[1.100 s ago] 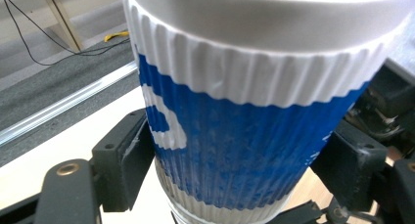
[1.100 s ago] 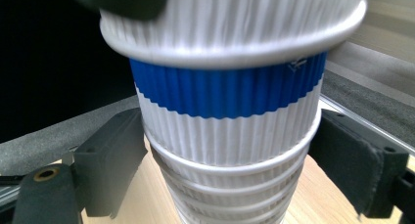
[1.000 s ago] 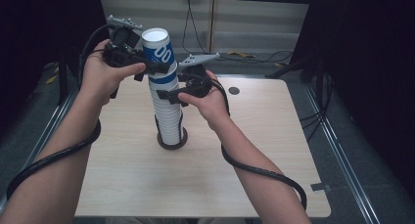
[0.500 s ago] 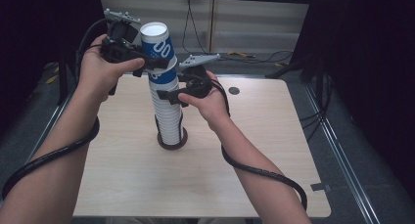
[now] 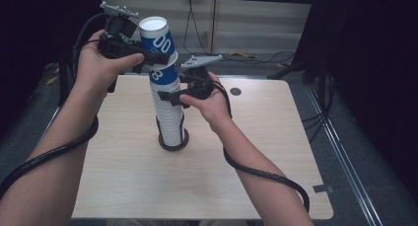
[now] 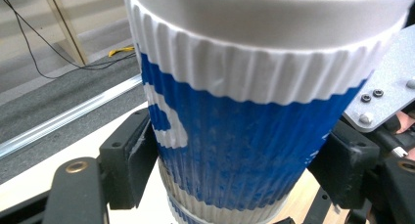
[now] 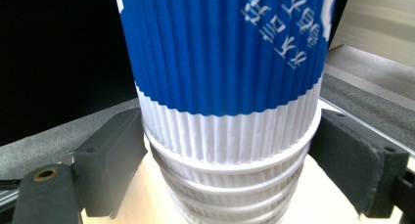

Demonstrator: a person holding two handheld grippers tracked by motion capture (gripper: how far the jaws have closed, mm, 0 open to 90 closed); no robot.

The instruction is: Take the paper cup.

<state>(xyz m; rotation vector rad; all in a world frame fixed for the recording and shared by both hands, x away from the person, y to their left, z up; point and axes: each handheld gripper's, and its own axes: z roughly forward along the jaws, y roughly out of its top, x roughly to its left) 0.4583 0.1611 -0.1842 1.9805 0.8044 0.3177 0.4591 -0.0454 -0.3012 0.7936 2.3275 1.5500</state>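
Observation:
A tall stack of blue-and-white ribbed paper cups (image 5: 170, 112) stands on the wooden table (image 5: 123, 186). The top cup (image 5: 156, 41) leans left, partly pulled out of the stack. My left gripper (image 5: 153, 56) has just been closing, and its pads press both sides of the top cup (image 6: 235, 136) below the white rim. In its own view the left gripper (image 6: 240, 170) has a pad on each side of the cup. My right gripper (image 5: 170, 95) is shut on the stack lower down. There its pads squeeze the white lower bands of the cups (image 7: 230, 131), the right gripper (image 7: 230, 165) straddling them.
A dark ring (image 5: 172, 144) surrounds the foot of the stack. A small round black hole (image 5: 235, 91) sits near the table's far edge. Cables (image 5: 197, 33) lie on the floor beyond the table. Dark curtains flank both sides.
The top cup has risen a little and tipped further left with my left gripper. The right gripper and the stack below have stayed put.

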